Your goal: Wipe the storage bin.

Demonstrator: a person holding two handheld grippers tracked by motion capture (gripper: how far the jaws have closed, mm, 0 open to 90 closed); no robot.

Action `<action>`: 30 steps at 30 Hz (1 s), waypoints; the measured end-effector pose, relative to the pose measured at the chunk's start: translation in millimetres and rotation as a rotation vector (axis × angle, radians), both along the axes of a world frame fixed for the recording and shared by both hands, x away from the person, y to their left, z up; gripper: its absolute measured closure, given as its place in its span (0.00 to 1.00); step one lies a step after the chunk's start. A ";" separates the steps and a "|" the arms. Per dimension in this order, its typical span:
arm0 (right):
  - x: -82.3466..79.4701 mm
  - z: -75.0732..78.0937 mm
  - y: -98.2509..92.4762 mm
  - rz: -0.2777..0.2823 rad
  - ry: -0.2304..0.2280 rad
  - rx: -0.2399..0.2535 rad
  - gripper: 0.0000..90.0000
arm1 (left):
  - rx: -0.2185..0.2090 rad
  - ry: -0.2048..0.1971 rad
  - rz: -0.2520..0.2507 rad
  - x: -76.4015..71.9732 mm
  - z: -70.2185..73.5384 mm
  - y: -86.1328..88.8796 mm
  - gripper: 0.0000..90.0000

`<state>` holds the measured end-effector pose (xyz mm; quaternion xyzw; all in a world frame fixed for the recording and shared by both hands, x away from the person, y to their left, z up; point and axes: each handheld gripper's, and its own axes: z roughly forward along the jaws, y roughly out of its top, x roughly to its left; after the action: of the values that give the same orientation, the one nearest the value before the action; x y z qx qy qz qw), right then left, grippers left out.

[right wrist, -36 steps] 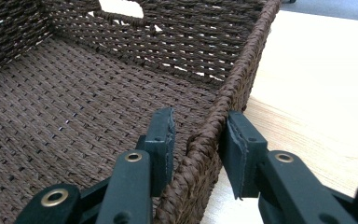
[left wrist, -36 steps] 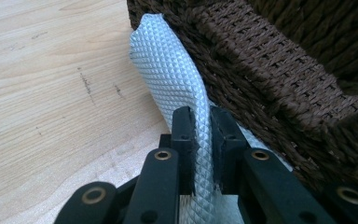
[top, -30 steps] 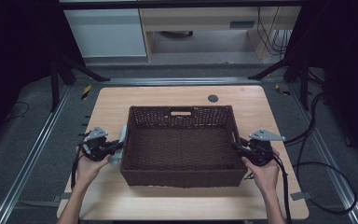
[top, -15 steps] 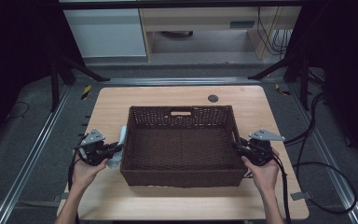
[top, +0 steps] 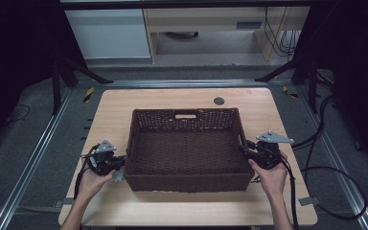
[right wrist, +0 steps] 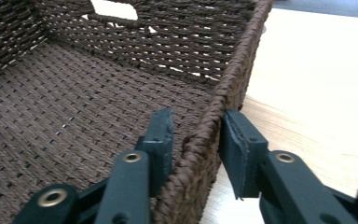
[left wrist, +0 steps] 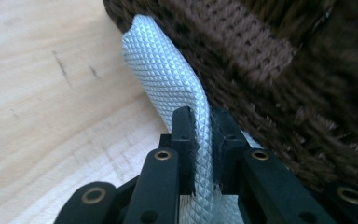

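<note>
Basket (right wrist: 121, 84) rim between right gripper (right wrist: 196, 140) jaws

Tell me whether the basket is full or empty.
Empty: the woven basket shows only its bare brown floor in the high view and the right gripper view.

Light wooden table (top: 172, 103) under brown woven basket (top: 187, 153)

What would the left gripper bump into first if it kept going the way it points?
Probably the basket. The left gripper, shut on a white strip, points along the table at the basket's brown woven side, which sits right ahead. The strip's tip looks close against it, though whether they touch is unclear.
</note>
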<state>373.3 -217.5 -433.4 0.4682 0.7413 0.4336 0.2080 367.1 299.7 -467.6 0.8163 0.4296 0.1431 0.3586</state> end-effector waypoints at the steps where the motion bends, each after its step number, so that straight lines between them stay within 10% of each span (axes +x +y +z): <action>1: 0.3 1.0 -0.1 0.000 -0.008 0.001 0.69 | -0.012 -0.014 0.006 -0.7 3.7 1.7 0.89; 8: 2.9 0.7 1.3 0.010 0.012 -0.021 0.69 | -0.112 -0.151 0.024 -12.0 40.6 13.1 0.89; 12: 3.7 1.2 2.2 0.013 0.027 -0.028 0.72 | -0.101 -0.176 -0.002 -19.1 48.0 12.5 0.89; 30: 4.1 2.2 0.0 -0.054 0.027 -0.031 0.80 | 0.002 0.019 -0.037 -13.6 -0.8 -1.4 0.89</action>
<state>377.4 -217.4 -431.2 0.4906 0.7377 0.4100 0.2168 353.5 298.3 -468.5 0.8257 0.4178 0.1291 0.3564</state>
